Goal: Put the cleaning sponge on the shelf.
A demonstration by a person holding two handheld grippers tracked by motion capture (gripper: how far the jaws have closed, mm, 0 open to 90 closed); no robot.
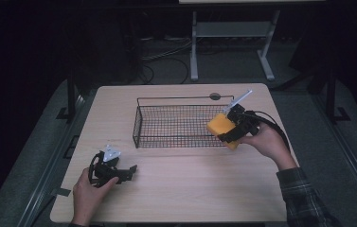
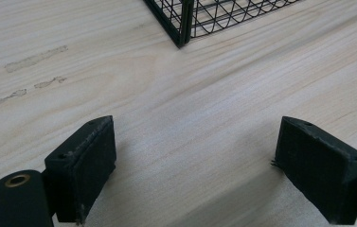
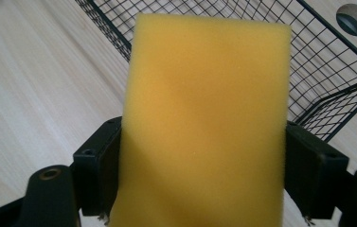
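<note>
A yellow sponge is clamped between the jaws of my right gripper, held over the right end of the black wire basket. In the right gripper view the sponge stands upright and hides much of the basket behind it. My left gripper rests low over the table near the front left, jaws wide apart with bare wood between them. A corner of the basket shows ahead of it.
A round grey grommet sits in the table behind the basket. Faint scuff marks streak the wood left of the left gripper. A white desk frame stands on the dark floor beyond the table.
</note>
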